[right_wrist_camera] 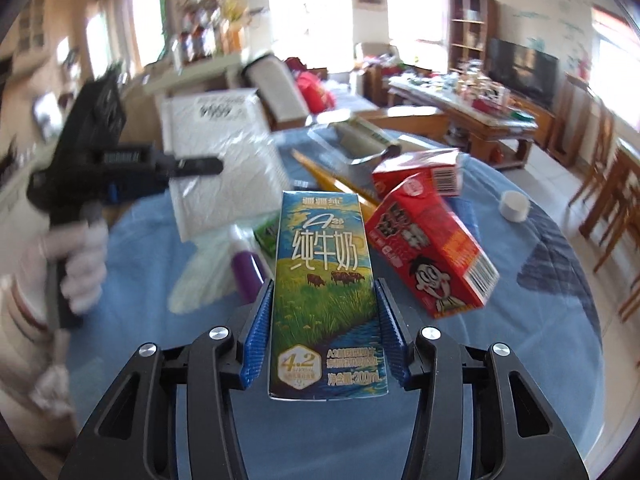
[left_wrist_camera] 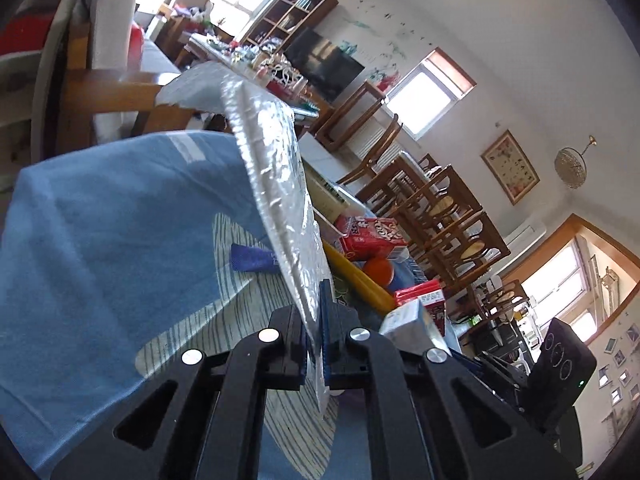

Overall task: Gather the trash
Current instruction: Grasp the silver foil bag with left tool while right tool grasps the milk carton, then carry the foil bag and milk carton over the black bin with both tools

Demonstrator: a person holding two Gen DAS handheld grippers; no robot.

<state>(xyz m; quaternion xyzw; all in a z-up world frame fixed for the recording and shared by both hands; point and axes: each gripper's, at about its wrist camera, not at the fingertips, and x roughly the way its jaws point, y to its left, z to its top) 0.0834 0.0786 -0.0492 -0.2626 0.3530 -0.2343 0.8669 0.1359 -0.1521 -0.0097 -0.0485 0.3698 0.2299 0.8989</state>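
My left gripper [left_wrist_camera: 318,300] is shut on a white bubble mailer [left_wrist_camera: 276,184] and holds it up edge-on above the blue-clothed table [left_wrist_camera: 100,240]. The mailer also shows in the right wrist view [right_wrist_camera: 224,160], with the left gripper [right_wrist_camera: 200,166] clamped on it. My right gripper [right_wrist_camera: 324,288] is shut on a blue and green milk carton [right_wrist_camera: 324,280], held upright above the table. Two red drink cartons [right_wrist_camera: 428,248] [right_wrist_camera: 420,172] lie behind it on the table.
On the table lie a yellow strip [left_wrist_camera: 360,280], an orange ball [left_wrist_camera: 378,270], a blue wrapper [left_wrist_camera: 254,260], a purple tube [right_wrist_camera: 248,272], a white cap [right_wrist_camera: 514,206] and a foil box [right_wrist_camera: 360,140]. Wooden chairs [left_wrist_camera: 440,208] stand around.
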